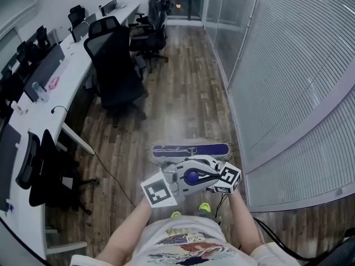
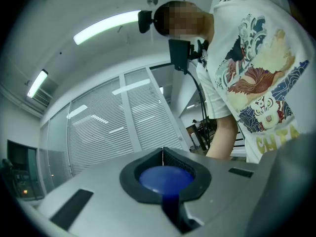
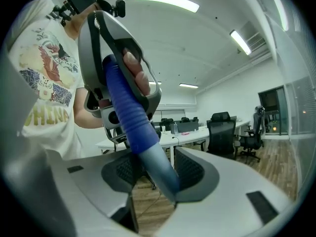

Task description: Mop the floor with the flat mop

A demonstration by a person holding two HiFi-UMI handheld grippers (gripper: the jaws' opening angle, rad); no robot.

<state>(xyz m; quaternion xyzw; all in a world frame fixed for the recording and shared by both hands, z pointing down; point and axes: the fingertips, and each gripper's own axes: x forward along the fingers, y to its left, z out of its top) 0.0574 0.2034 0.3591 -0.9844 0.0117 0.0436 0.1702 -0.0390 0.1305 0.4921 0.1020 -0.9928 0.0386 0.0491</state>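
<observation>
**Mop head flat on the floor, both grippers on its handle**

A wood-plank floor (image 1: pixel 188 93) runs down the middle of an office. On the right stands a glass wall with shut blinds (image 1: pixel 299 82). On the left a long white desk (image 1: pixel 72 60) carries dark monitors, with black chairs (image 1: pixel 116 76) pulled up along it and more of them at the far end.

The person stands at the near end in a printed white shirt (image 1: pixel 183 243). Yellow-green shoes (image 1: pixel 205 206) show just behind the mop.

The mop head (image 1: pixel 191 149) lies flat on the floor right in front of the shoes. It lies crosswise, close to the foot of the glass wall, and its top is blue with a pale fringe at the edges. The handle (image 3: pixel 129 112) rises from it toward the person's waist. Its upper part is a ribbed blue grip and the shaft below that is grey-blue.

The left gripper (image 2: pixel 162 153) is at the top of the handle. Its jaws are closed together at the tips, and the handle's round blue end sits clamped in the hollow between the pads.

The right gripper (image 3: pixel 150 171) is lower on the handle. Its jaws stand partly apart and close on the grey-blue shaft, with a pad against each side.

In the head view the two grippers meet in front of the person's waist, their marker cubes side by side.
</observation>
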